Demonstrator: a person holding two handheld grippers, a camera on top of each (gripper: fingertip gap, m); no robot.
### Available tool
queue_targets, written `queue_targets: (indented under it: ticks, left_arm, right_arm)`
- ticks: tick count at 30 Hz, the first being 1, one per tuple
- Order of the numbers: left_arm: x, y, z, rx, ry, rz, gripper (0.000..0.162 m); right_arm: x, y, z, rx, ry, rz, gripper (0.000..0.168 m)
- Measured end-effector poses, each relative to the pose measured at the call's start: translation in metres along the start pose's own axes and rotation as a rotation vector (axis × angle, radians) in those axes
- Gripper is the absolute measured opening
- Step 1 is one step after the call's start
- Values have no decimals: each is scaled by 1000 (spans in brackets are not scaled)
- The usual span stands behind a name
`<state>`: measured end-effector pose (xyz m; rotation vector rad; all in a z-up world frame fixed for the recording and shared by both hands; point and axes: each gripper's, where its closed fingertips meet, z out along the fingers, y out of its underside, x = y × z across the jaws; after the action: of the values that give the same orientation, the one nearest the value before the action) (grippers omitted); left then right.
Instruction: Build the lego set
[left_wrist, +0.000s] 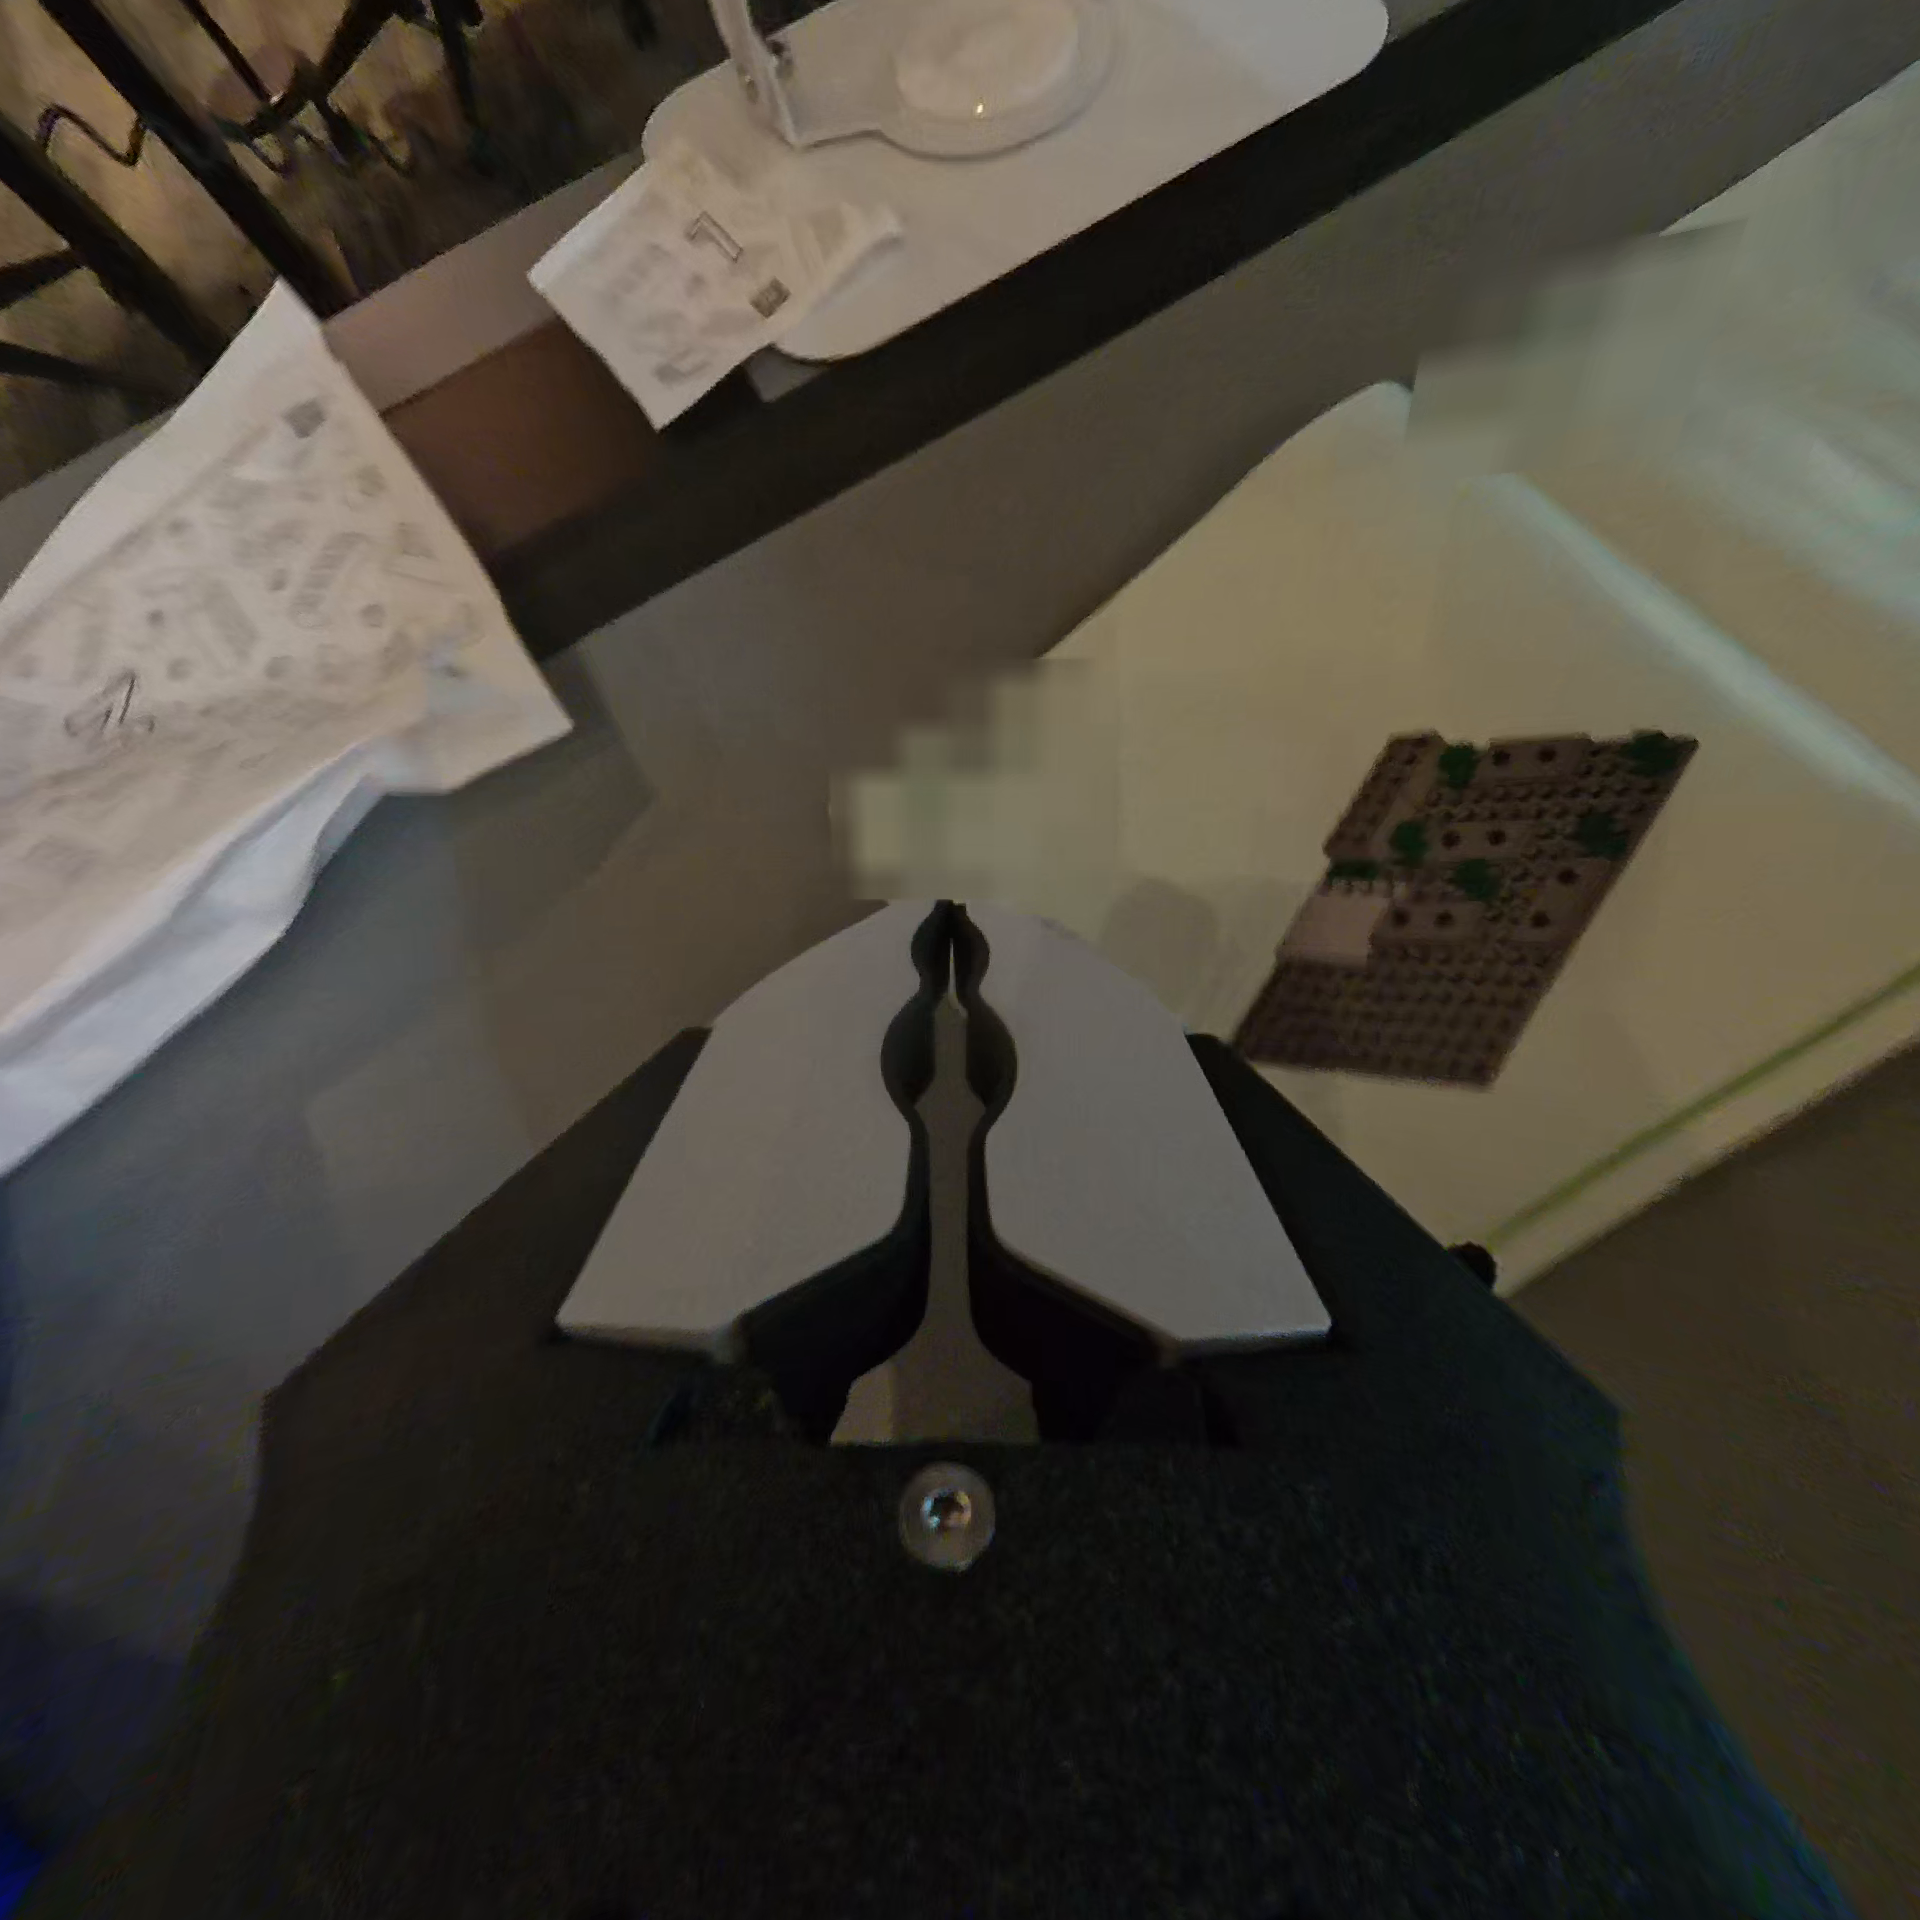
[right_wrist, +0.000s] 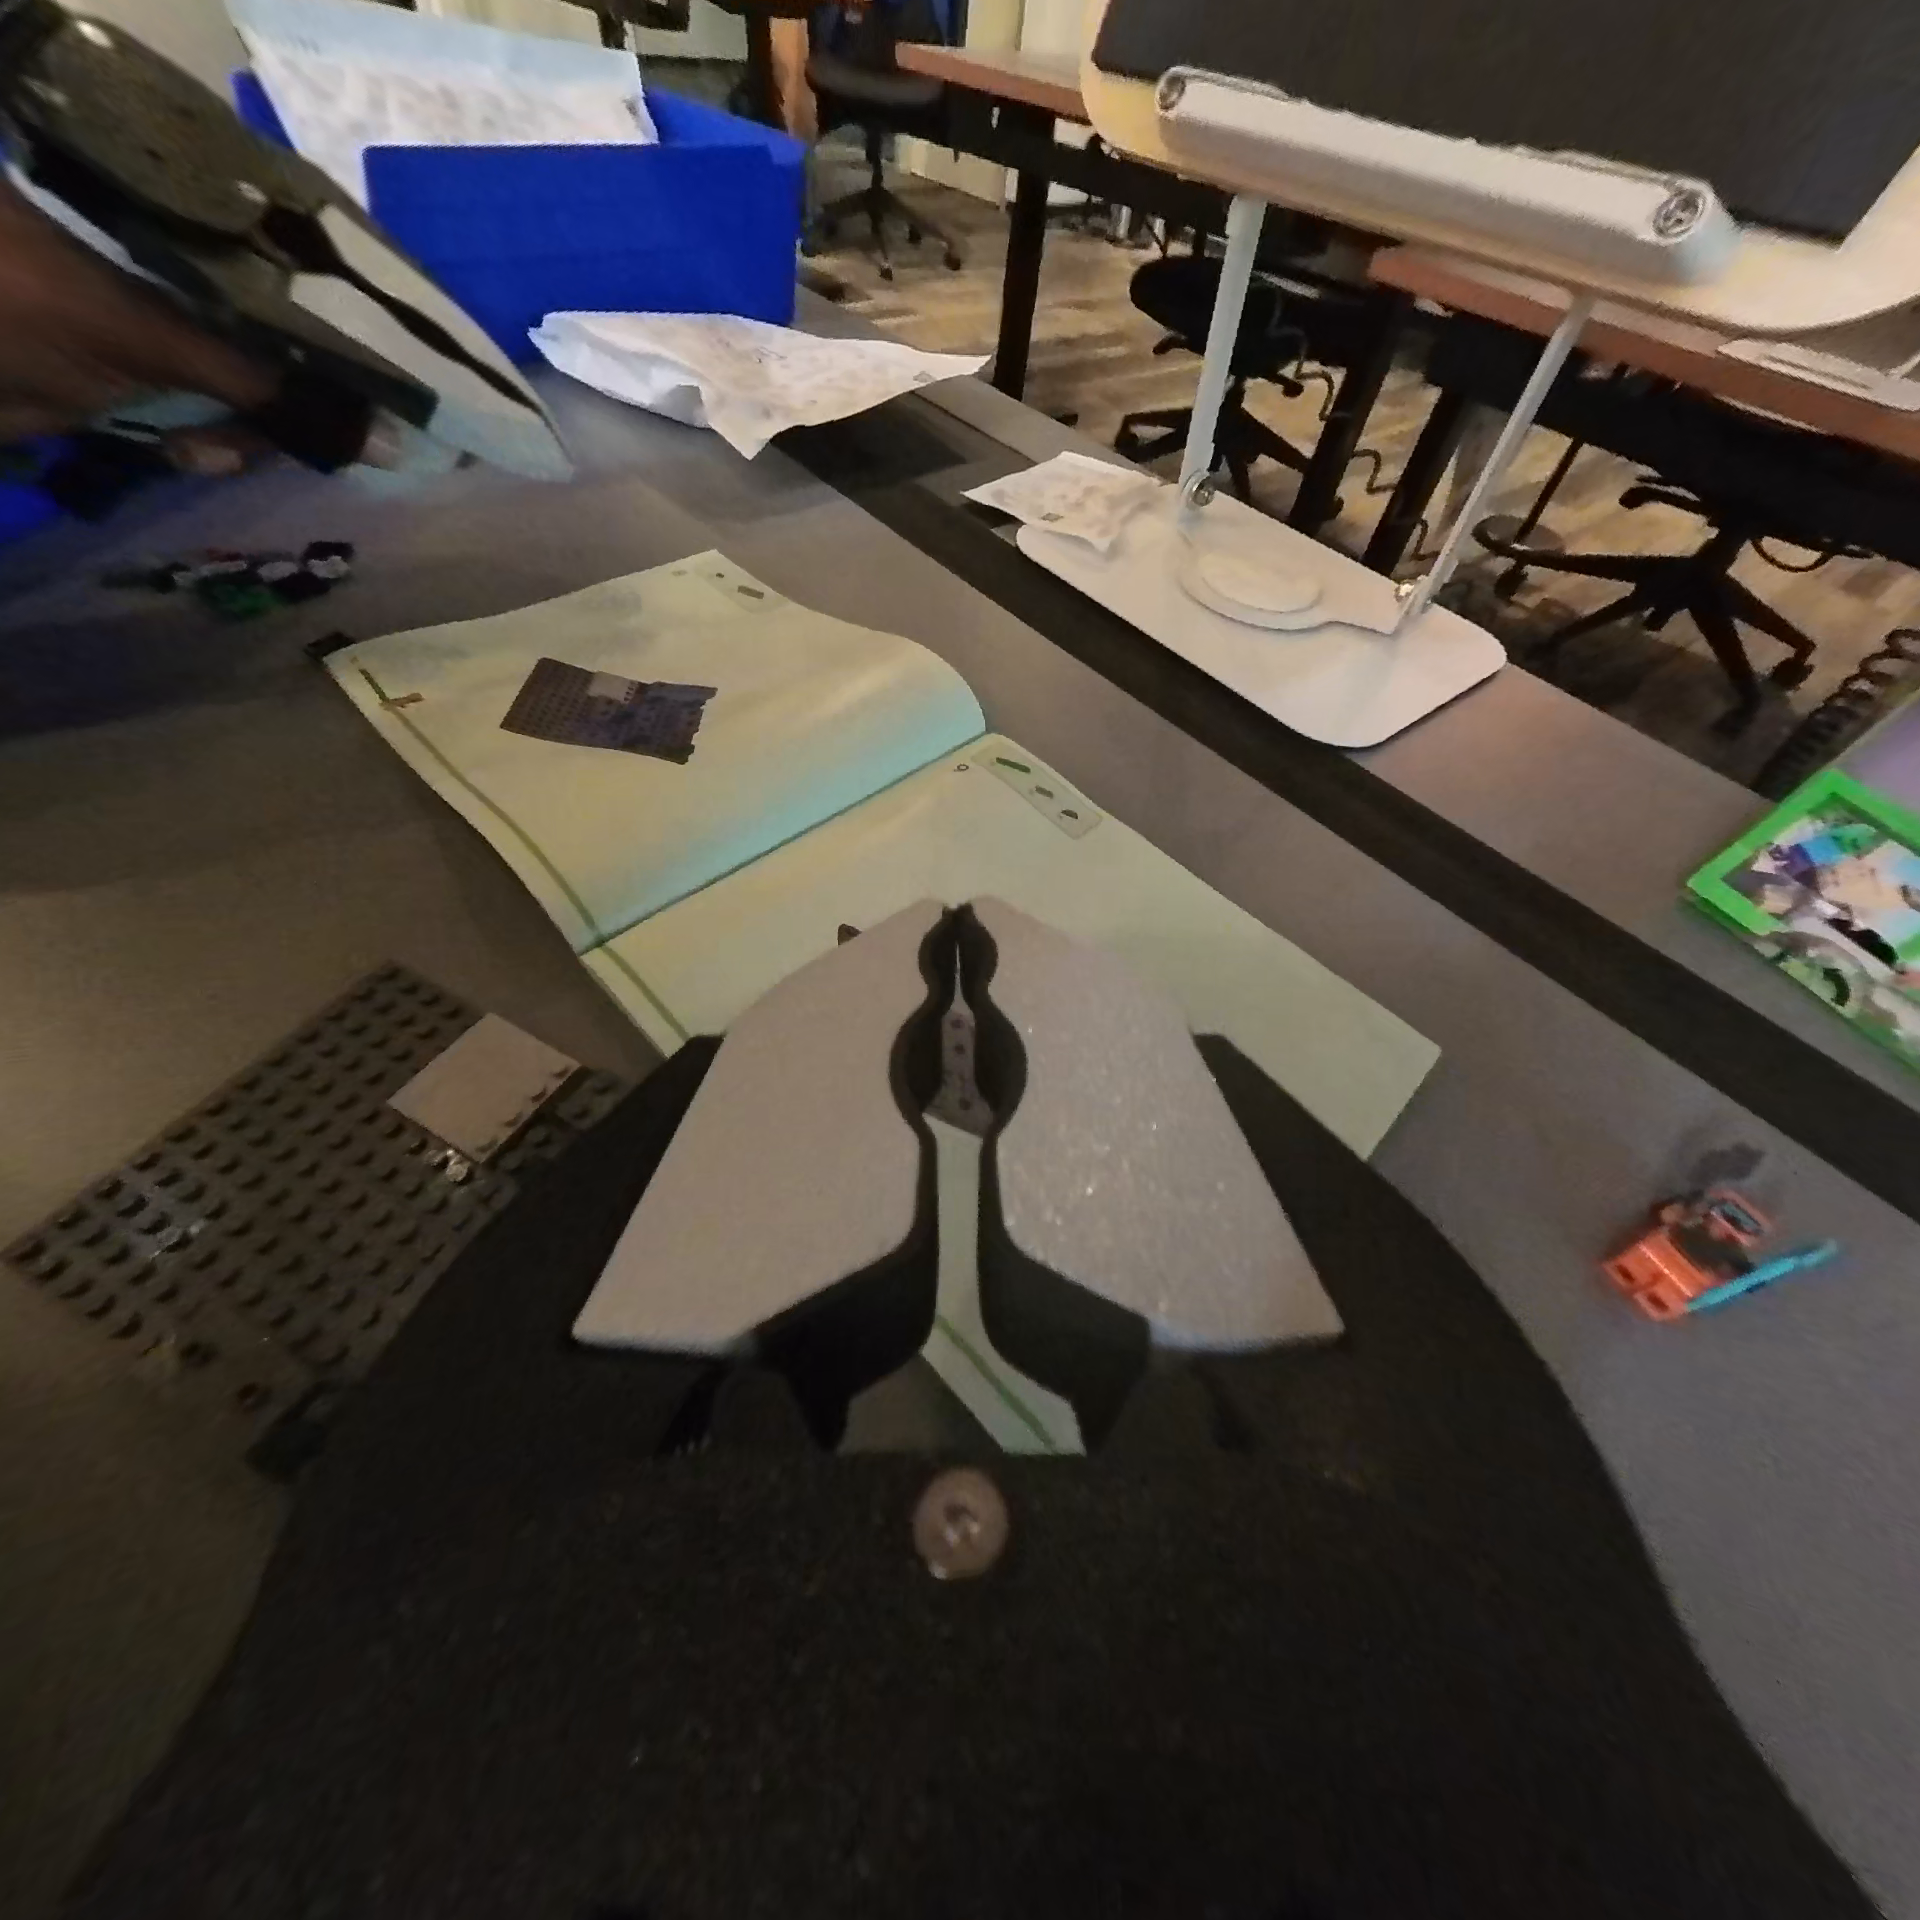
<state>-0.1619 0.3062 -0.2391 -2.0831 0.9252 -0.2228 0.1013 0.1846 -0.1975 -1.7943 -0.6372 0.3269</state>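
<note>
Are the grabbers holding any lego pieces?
No. The left gripper and right gripper are both shut with nothing between the tips. The studded bit in the right gripper's gap is only a picture in the booklet underneath.

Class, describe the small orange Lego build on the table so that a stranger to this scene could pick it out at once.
Start at the open instruction booklet in the middle of the grey table. Look to its right, below the green-framed box, where the small orange build sits alone on bare tabletop. It is the only orange thing there, with a thin blue bar sticking out of its side.
</note>
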Motion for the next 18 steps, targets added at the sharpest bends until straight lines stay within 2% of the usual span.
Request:
queue_targets:
  ticks: [9,18]
  left_arm:
    - [-1,-4,46,-75,47,-29,0]
    - [1,3,60,-103,51,-30,0]
  right_arm:
    - [-2,7,3,-24,-19,0,0]
    - [-4,14,7,-45,-38,20,0]
